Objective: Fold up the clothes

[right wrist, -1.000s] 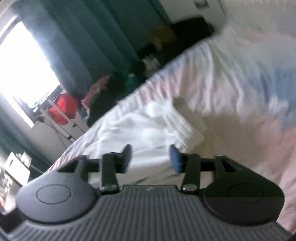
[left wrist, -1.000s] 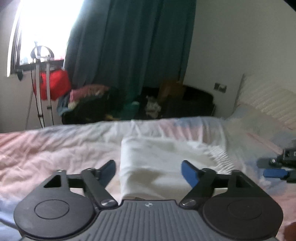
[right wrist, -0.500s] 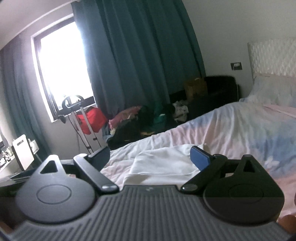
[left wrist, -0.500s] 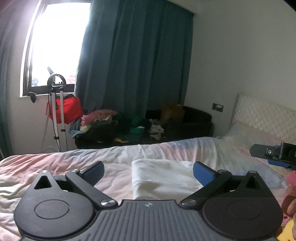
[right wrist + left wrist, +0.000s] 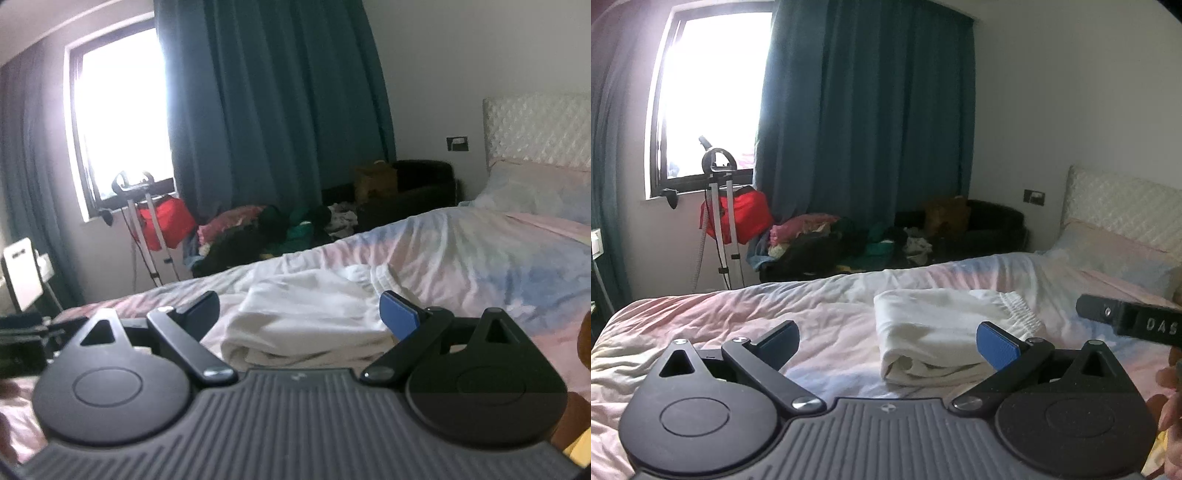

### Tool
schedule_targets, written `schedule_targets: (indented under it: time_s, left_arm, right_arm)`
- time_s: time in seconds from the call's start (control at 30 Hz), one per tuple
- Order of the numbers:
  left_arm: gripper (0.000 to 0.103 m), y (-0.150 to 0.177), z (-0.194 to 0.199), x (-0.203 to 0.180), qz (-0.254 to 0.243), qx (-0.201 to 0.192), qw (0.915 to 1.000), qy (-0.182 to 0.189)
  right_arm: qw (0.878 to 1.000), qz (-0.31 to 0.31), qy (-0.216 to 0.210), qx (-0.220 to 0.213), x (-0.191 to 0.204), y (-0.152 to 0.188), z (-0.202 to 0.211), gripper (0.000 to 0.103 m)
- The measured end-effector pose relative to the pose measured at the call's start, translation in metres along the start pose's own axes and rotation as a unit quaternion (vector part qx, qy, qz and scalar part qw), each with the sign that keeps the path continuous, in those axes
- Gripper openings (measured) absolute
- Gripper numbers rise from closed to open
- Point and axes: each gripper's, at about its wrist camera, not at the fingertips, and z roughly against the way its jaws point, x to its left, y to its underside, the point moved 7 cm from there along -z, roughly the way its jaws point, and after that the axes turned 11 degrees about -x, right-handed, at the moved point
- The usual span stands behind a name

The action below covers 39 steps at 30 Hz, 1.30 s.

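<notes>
Bed (image 5: 738, 325) ahead — both tools, left (image 5: 886, 341) and right (image 5: 299, 312), spread, empty; garment (image 5: 942, 332) lies folded between our fingers; we'd only square its edges.

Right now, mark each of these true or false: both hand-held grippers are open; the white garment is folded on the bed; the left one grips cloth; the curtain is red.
1. Both hand-held grippers are open. True: the left hand-held gripper and the right hand-held gripper stand with jaws wide apart.
2. The white garment lies folded on the bed. True.
3. The left hand-held gripper grips cloth. False: it holds nothing.
4. The curtain is red. False: it is dark teal; the red thing is a bag by the window.
</notes>
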Motion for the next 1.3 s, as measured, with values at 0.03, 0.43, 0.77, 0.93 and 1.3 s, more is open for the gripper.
schedule_targets:
  time_s: [0.03, 0.43, 0.77, 0.93, 1.3]
  left_arm:
    - [0.103, 0.004, 0.000, 0.002, 0.001, 0.001, 1.0000, -0.001]
    - [0.103, 0.035, 0.006, 0.016, 0.004, 0.002, 1.0000, -0.003]
    - [0.103, 0.050, 0.005, 0.020, 0.006, 0.010, 0.9999, -0.008]
    - [0.103, 0.053, 0.005, 0.021, 0.000, 0.010, 0.9999, -0.014]
    - [0.103, 0.057, 0.005, 0.028, 0.000, 0.015, 0.9995, -0.026]
  right_arm:
    - [1.000, -0.001, 0.003, 0.001, 0.000, 0.006, 0.000, 0.095]
    - [0.999, 0.043, 0.013, -0.008, 0.007, 0.049, 0.004, 0.095]
    - [0.999, 0.037, 0.027, -0.013, 0.004, 0.055, 0.001, 0.095]
    - [0.999, 0.037, 0.036, -0.009, 0.001, 0.058, -0.004, 0.095]
    - [0.999, 0.035, 0.035, 0.001, 0.000, 0.062, -0.005, 0.095]
